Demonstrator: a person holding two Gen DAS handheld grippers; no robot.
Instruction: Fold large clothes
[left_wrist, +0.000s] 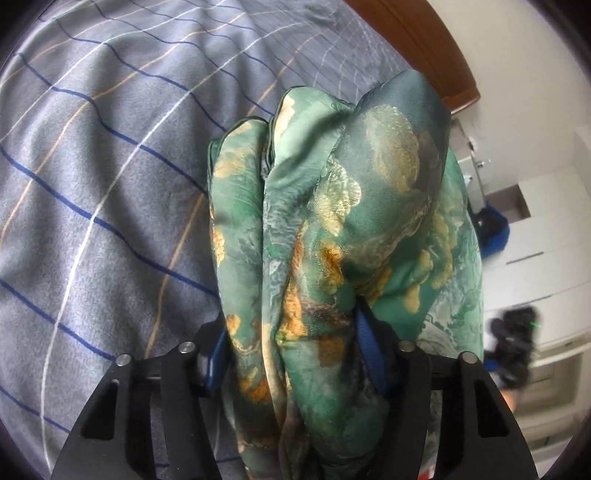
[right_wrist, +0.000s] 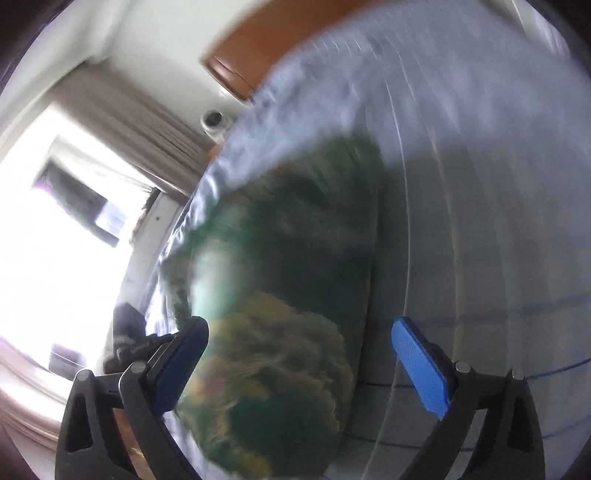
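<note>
On the bed (left_wrist: 92, 192), over its grey checked cover, the green garment (left_wrist: 325, 236) sits bunched in loose rolls, not flat.

Left gripper (left_wrist: 291, 354): fingers (left_wrist: 216, 354) close on either side of a thick gather of the garment and appear to pinch it.

Right gripper (right_wrist: 299, 365): fingers (right_wrist: 421, 365) spread wide, nothing between the pads; view heavily blurred, garment (right_wrist: 288, 295) lies beyond them on the bed.

Progress, judged: early. No neat fold visible; spreading, squaring and folding all remain.

Containers: none in view.
</note>
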